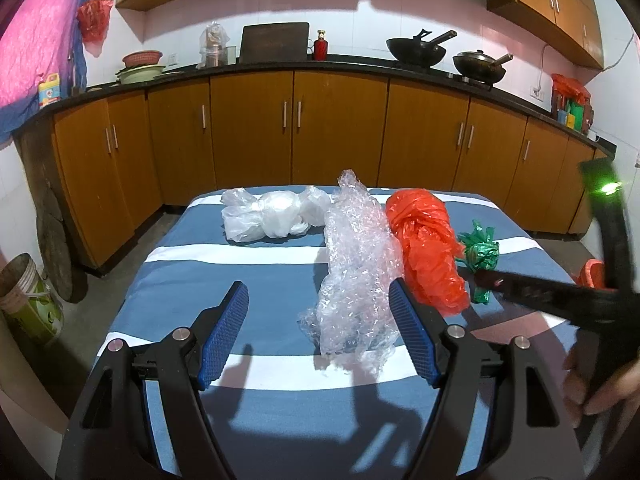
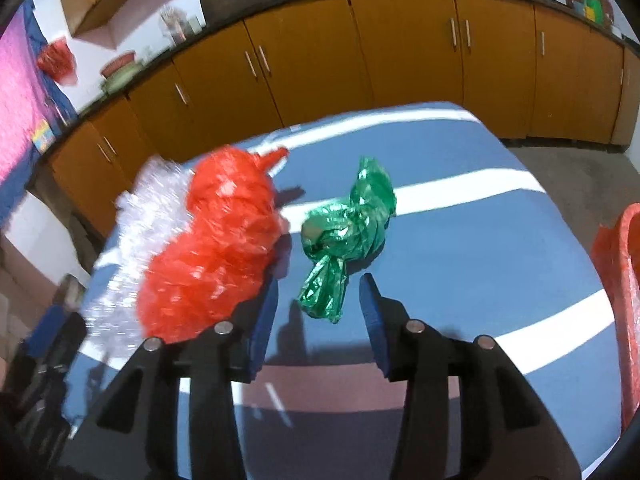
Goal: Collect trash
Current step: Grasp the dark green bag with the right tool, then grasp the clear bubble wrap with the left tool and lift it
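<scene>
Trash lies on a blue-and-white striped table (image 1: 280,272). From left to right: a knotted white plastic bag (image 1: 268,218), a roll of clear bubble wrap (image 1: 356,268), a red plastic bag (image 1: 424,248) and a knotted green plastic bag (image 1: 480,254). My left gripper (image 1: 318,300) is open and empty, with the near end of the bubble wrap between its blue fingers. My right gripper (image 2: 318,288) is open and empty, with the lower end of the green bag (image 2: 344,232) between its fingertips. The red bag (image 2: 216,240) touches its left finger. The bubble wrap (image 2: 132,248) lies beyond it.
An orange-red basket (image 2: 624,288) stands off the table's right edge. Orange kitchen cabinets (image 1: 296,140) with a dark counter run behind the table. A bucket (image 1: 28,300) stands on the floor at the left. The right gripper's body (image 1: 560,296) crosses the left wrist view.
</scene>
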Tool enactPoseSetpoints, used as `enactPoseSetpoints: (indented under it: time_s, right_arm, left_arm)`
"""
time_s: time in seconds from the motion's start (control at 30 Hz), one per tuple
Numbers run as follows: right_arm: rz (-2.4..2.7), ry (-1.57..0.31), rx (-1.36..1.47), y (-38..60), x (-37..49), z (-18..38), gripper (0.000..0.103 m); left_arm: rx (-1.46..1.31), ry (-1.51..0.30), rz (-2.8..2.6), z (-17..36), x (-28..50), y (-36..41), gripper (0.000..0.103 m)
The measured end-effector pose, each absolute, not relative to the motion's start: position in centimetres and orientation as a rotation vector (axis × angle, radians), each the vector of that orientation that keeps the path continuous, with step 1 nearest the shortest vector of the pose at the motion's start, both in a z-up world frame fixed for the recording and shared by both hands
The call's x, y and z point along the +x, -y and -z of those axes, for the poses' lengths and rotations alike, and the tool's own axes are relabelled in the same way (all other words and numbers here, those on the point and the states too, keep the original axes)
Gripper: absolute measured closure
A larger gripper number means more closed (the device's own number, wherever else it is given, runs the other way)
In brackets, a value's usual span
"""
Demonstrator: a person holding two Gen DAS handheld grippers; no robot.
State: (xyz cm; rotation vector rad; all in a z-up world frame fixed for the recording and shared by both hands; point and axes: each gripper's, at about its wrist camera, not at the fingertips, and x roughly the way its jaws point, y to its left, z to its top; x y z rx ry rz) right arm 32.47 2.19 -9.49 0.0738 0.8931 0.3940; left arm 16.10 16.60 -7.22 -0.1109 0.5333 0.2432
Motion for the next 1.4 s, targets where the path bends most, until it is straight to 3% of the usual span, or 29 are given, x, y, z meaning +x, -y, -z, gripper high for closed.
enactPoseSetpoints:
  time_s: [0.03,0.07,0.1,0.33,0.7,0.93,1.2,1.4]
  right_arm:
    - [-0.381,-0.919,0.068,-2.3,33.0,10.1,0.069]
    - [-0.381,-0.938,0.07,-2.3,33.3,10.5,0.089]
    - [-0.381,-0.951,0.078,-2.0,33.5,10.8,0.092]
    - [-0.271,-0.861,0.043,2.0,32.7,10.0,0.095]
    - [-0.252,-0.898,0.07,4.1,33.2,10.8,0.095]
    - [-0.261,-0.907,0.065,3.8,33.2,10.9,0.095]
    - [-0.279,-0.916,0.038,3.3,32.9,11.0,0.094]
    - [-0.283,-0.915,0.027,3.2,32.4,10.9,0.094]
  left_arm:
    - [-0.11,-0.533,-0.242,7.2,16.1,-16.6,0.03]
    - [-0.108,-0.533,-0.24,7.2,16.1,-16.5,0.03]
    - [-0.107,-0.533,-0.237,7.2,16.2,-16.4,0.03]
    - [-0.093,-0.528,-0.21,7.3,16.4,-15.8,0.027]
    - [-0.08,-0.638,-0.191,8.2,18.6,-16.0,0.027]
    - [-0.118,-0.693,-0.184,8.9,19.4,-16.3,0.044]
    - [-0.144,-0.77,-0.169,9.7,20.2,-16.6,0.046]
    - [-0.165,-0.808,-0.156,10.1,20.3,-17.1,0.077]
